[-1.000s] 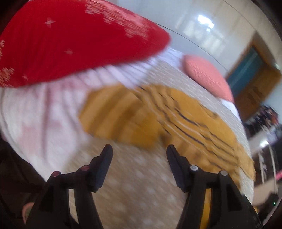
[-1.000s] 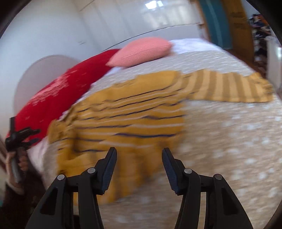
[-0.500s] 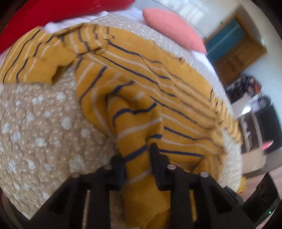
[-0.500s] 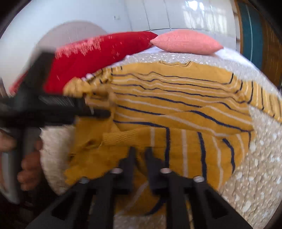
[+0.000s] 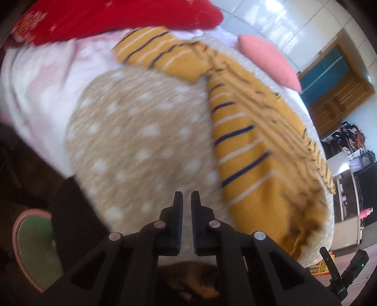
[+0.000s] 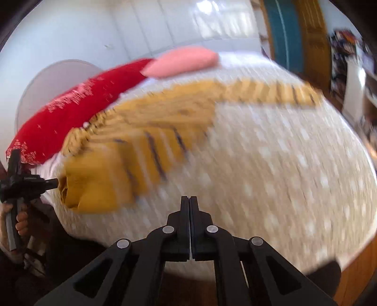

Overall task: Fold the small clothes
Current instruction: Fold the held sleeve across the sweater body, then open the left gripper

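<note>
Left gripper [image 5: 186, 195]: my jaws nearly closed, a thin gap, nothing held.
Right gripper [image 6: 189, 200]: my jaws pressed together, empty.
Sweater [image 5: 254, 131]: on the bed [image 5: 141, 131], partly folded, 1 sleeve spread toward the red pillow [image 5: 113, 18].
Risk: I judge the loose fold may slump, since nothing pins it.

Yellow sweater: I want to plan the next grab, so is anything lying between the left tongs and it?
Nothing visible. Only bare spotted blanket lies between the left tongs and the yellow sweater, which sits ahead and to their right.
</note>
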